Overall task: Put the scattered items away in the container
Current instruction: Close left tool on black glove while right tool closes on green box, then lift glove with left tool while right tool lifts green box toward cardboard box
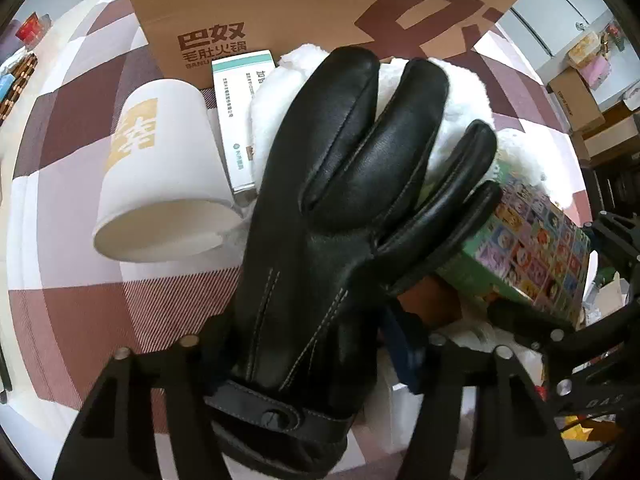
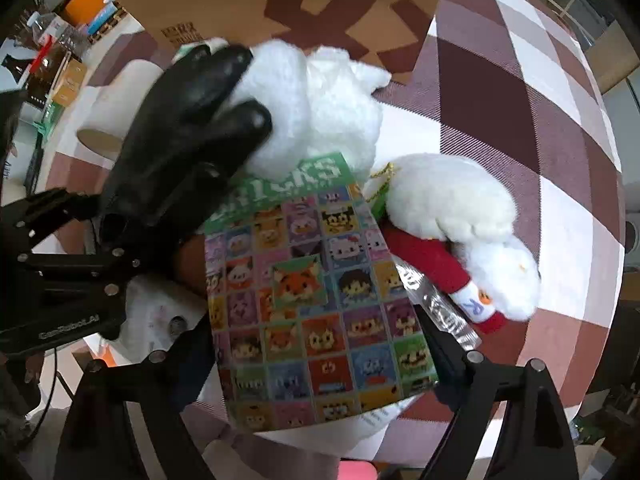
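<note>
The left gripper [image 1: 316,360] pinches the cuff end of a black leather glove [image 1: 344,200], whose fingers lie across a white fluffy toy [image 1: 460,92] in front of the cardboard box [image 1: 280,4] on the checked bench [image 1: 80,300]. The right gripper [image 2: 316,344] is spread wide around a colourful picture box [image 2: 312,288], its fingers [image 2: 440,344] at either edge; whether they press on it I cannot tell. A paper cup [image 1: 160,176] lies on its side beside a small white carton [image 1: 240,120].
</note>
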Demonstrator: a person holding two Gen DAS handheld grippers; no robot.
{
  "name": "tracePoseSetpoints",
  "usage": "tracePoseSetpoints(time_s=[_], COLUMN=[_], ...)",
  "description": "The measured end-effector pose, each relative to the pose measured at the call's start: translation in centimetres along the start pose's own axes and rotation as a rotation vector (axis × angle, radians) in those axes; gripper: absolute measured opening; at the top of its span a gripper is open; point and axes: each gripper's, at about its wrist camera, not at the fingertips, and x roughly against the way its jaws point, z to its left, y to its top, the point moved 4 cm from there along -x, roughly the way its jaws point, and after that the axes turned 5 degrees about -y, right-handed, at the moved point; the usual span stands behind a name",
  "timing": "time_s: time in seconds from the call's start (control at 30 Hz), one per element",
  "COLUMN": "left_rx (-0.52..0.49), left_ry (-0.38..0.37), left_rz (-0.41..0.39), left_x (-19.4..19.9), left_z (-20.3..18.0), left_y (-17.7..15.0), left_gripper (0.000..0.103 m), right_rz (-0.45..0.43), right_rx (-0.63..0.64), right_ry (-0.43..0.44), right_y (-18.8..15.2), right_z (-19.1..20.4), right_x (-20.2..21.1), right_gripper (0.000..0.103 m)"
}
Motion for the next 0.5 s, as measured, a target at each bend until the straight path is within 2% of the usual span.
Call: tracePoseSetpoints(time_s=[0.17, 0.43, 0.5], left_rx=[0.05, 0.095, 0.099], left_ry=[-0.067, -0.112, -0.124], left_rz=[0.005, -0.022, -0.034], left_x=[1.8, 4.8, 6.0], left_z=[0.3, 0.6, -0.2], left_y=[-0.3, -1.3, 0.3], left_gripper=[0.045, 0.044, 0.042], right_rz=[-0.031, -0.04, -0.045], right_rx=[-0.077, -0.199, -0.227], right_ry=[0.071, 0.148, 0.161], right_y=[0.1, -1.1, -0.7], right_z=[-1.2, -2.5, -1.5], right_x=[3.2, 5.6, 5.6], right_gripper=[0.086, 0.085, 0.084])
